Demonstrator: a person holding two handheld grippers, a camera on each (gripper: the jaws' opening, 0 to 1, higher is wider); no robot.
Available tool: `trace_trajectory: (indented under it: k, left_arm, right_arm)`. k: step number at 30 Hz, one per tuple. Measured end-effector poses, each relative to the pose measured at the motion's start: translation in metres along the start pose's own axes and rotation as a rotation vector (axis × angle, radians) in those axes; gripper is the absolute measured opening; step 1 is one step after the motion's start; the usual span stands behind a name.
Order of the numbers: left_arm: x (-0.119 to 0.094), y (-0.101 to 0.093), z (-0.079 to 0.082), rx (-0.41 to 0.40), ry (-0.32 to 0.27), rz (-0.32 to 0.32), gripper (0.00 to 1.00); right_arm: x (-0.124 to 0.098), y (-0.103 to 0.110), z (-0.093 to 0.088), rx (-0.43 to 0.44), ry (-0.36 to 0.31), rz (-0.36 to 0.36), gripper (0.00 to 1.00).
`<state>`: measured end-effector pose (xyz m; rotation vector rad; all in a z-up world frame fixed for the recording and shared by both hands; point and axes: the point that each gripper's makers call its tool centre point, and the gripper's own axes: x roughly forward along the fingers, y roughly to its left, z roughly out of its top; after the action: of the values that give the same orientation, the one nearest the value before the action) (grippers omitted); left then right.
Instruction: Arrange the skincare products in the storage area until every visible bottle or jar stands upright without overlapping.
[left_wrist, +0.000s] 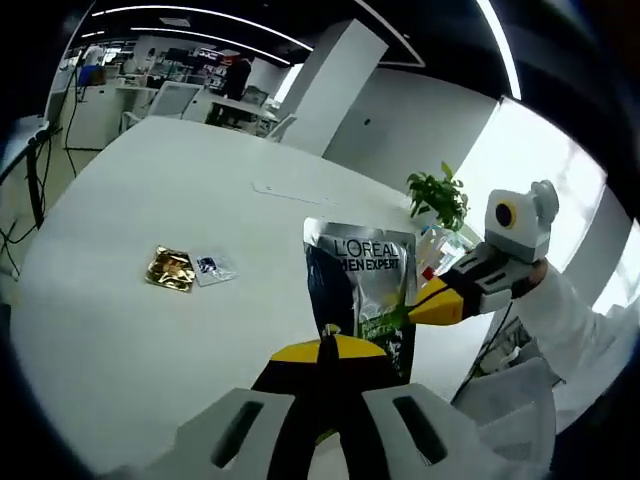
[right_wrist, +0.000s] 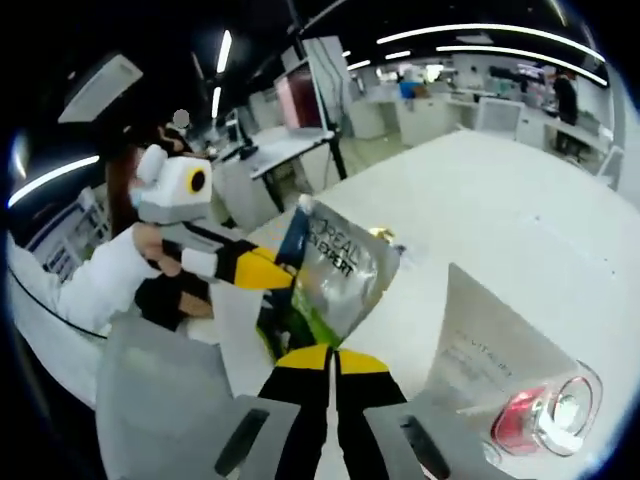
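Two grippers pinch one pouch (left_wrist: 362, 290) above the table (left_wrist: 130, 330)

Both pairs of jaws are clenched on the L'Oréal pouch: the left gripper (left_wrist: 322, 352) at its lower edge, the right gripper (left_wrist: 428, 303) at its side, so it hangs upright between them, clear of the tabletop. In the right gripper view the pouch (right_wrist: 335, 275) looks creased and tilted, with the right gripper (right_wrist: 328, 357) gripping its bottom and the left gripper (right_wrist: 272, 268) at its edge. A soft pouch may slump or topple once either grip lets go, since it has little base to stand on. Pulling the two grips apart could tear or crumple it. A clear jar (right_wrist: 545, 415) with a pink cap lies close by and could be knocked; two sachets (left_wrist: 187, 268) lie flat, well apart
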<state>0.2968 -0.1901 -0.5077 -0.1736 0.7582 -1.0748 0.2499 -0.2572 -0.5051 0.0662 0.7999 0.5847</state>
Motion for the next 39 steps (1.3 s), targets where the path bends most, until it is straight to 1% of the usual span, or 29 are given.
trace_trajectory:
  k: [2,4,5,8,11,12,13,14,16,19,21,26,30,32,35,39]
  left_arm:
    - [0.001,0.0,-0.004,-0.008,0.006,-0.004,0.0]
    - [0.003,0.007,-0.008,-0.011,0.019,-0.002,0.0]
    - [0.003,0.006,-0.01,-0.013,0.025,0.001,0.0]
    - [0.003,0.005,-0.018,-0.022,0.038,-0.004,0.0]
    - [0.005,0.008,-0.024,-0.032,0.05,-0.006,0.0]
    - [0.007,0.009,-0.029,-0.038,0.06,-0.005,0.0]
    - [0.008,0.012,-0.031,-0.043,0.067,-0.002,0.0]
    - [0.01,0.016,-0.034,-0.044,0.074,-0.001,0.0]
    - [0.012,0.016,-0.04,-0.053,0.087,0.0,0.0]
    - [0.015,0.016,-0.048,-0.056,0.107,0.004,0.0]
    - [0.016,0.016,-0.052,-0.045,0.116,0.005,0.0]
    - [0.018,0.018,-0.058,-0.053,0.134,0.001,0.0]
    - [0.022,0.024,-0.066,-0.041,0.16,0.012,0.0]
    - [0.024,0.027,-0.07,-0.055,0.173,0.006,0.0]
    - [0.026,0.03,-0.073,-0.067,0.171,0.008,0.0]
    - [0.03,0.032,-0.077,-0.078,0.178,0.006,0.0]
  right_arm:
    - [0.002,0.0,-0.004,-0.008,0.007,-0.012,0.0]
    - [0.005,0.002,-0.009,-0.008,0.016,-0.016,0.0]
    - [0.006,0.004,-0.012,-0.007,0.021,-0.014,0.0]
    - [0.01,0.001,-0.018,-0.005,0.029,-0.028,0.0]
    - [0.015,-0.001,-0.025,-0.004,0.042,-0.035,0.0]
    - [0.016,0.0,-0.027,-0.004,0.046,-0.039,0.0]
    - [0.018,0.0,-0.03,-0.007,0.051,-0.042,0.0]
    - [0.021,-0.001,-0.033,-0.012,0.062,-0.048,0.0]
    - [0.025,-0.004,-0.041,-0.026,0.079,-0.07,0.0]
    - [0.031,-0.007,-0.049,-0.025,0.096,-0.077,0.0]
    - [0.034,-0.009,-0.052,-0.014,0.099,-0.079,0.0]
    - [0.042,-0.015,-0.059,-0.006,0.107,-0.096,0.0]
    - [0.05,-0.019,-0.062,-0.005,0.11,-0.107,0.0]
    - [0.051,-0.021,-0.065,0.012,0.11,-0.107,0.0]
    - [0.055,-0.025,-0.067,0.018,0.104,-0.114,0.0]
    - [0.058,-0.026,-0.073,-0.004,0.116,-0.136,0.0]
